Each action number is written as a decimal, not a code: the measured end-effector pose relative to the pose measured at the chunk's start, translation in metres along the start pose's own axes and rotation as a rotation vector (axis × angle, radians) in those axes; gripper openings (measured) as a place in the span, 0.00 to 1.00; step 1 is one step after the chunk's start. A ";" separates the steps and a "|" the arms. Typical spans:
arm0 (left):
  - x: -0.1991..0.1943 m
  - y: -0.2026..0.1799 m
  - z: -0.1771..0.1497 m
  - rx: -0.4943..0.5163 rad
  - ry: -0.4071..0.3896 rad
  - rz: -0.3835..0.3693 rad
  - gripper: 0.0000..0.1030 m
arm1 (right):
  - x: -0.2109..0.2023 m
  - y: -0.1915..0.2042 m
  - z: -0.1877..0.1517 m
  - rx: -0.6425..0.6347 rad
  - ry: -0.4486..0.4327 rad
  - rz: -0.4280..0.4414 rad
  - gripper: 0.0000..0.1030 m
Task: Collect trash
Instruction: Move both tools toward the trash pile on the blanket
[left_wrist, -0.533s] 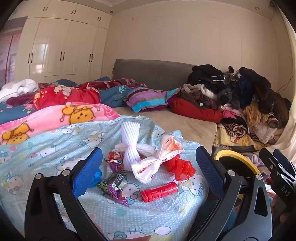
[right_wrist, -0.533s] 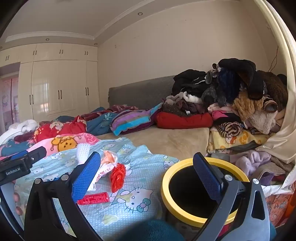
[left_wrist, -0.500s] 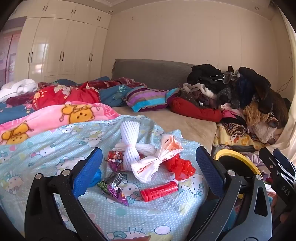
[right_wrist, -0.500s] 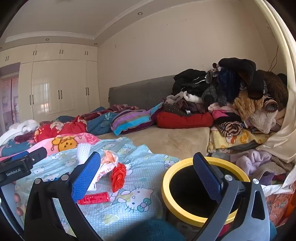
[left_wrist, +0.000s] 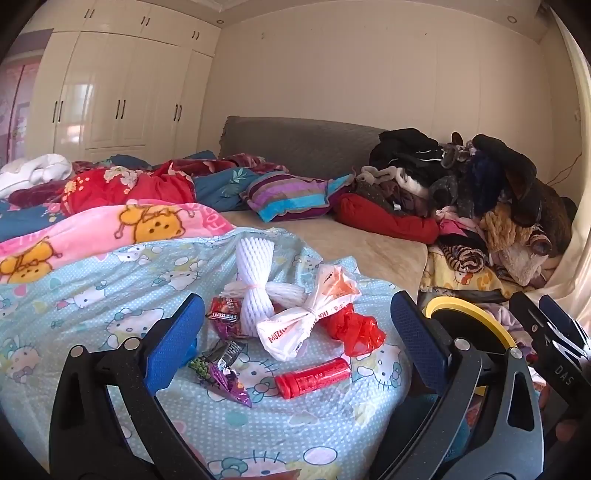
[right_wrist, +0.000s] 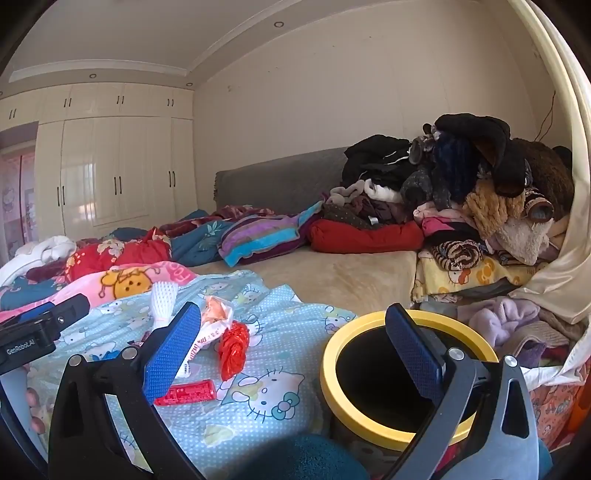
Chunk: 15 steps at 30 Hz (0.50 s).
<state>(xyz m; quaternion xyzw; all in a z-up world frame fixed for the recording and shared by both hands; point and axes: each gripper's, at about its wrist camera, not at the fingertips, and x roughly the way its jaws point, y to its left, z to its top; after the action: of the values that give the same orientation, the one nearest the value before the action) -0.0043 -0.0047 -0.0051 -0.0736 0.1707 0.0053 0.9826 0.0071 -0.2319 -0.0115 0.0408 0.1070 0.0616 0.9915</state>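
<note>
Basically nothing is picked up yet, so this reads as the approach step. The left gripper (left_wrist: 295, 332) is spread wide with nothing between its jaws, aimed a bit downward at the trash lying on the blue cartoon blanket (left_wrist: 92, 295). The right gripper (right_wrist: 291, 350) is also spread wide and empty, hanging near the yellow-rimmed bin (right_wrist: 369, 417), which stands just beside the bed edge on the right. The trash is one loose cluster: a white foam net (left_wrist: 255, 288), a knotted white plastic bag (left_wrist: 306, 321) touching it, a red plastic scrap (left_wrist: 354, 330) against the bag, a red tube (left_wrist: 314, 376) lying alone nearer the camera, a purple wrapper (left_wrist: 225, 376) and a red snack wrapper (left_wrist: 225, 314) on the left side. The next move likely calls for lowering the left gripper onto one piece, probably the tube or the bag since they sit nearest, closing on it, then carrying it right to the bin. The soft blanket may snag in the jaws.
</note>
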 end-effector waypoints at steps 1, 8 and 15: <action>0.002 -0.001 0.000 0.000 0.000 -0.003 0.89 | 0.000 -0.005 -0.002 0.002 -0.001 0.002 0.94; 0.002 0.002 0.001 -0.005 -0.003 -0.014 0.89 | 0.000 -0.008 -0.001 0.011 -0.001 -0.004 0.94; 0.002 0.001 0.003 -0.004 -0.006 -0.015 0.89 | 0.001 -0.008 -0.002 0.012 0.000 -0.004 0.94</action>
<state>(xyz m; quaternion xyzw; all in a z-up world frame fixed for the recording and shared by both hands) -0.0018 -0.0036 -0.0034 -0.0771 0.1670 -0.0017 0.9829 0.0086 -0.2391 -0.0139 0.0464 0.1077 0.0590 0.9914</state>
